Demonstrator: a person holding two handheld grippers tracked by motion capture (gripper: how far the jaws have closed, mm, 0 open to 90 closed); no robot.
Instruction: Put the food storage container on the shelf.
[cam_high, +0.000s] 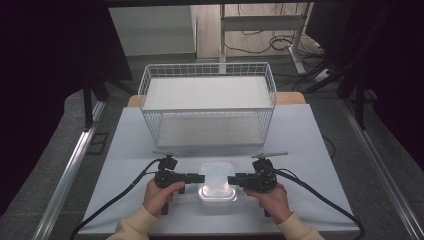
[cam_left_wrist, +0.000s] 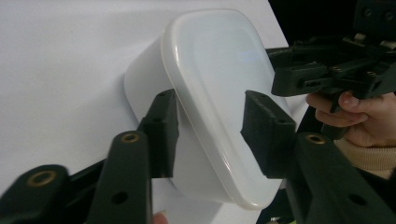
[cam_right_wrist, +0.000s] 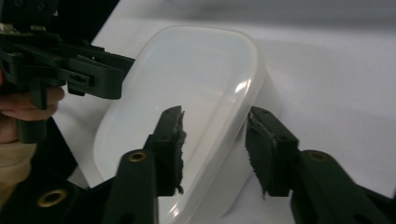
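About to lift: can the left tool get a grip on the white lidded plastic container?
Probably yes: the left tool already straddles the white lidded plastic container's rim, nothing between, though pad contact is unclear.

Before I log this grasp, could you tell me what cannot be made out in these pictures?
- Contents of the box: high view, hidden by its milky lid and glare.
- Pad contact of the left gripper: left gripper view, the lid's rim covers the pad faces.
- Pad contact of the right gripper: right gripper view, same.
- Basket floor: high view, too small behind the wires.
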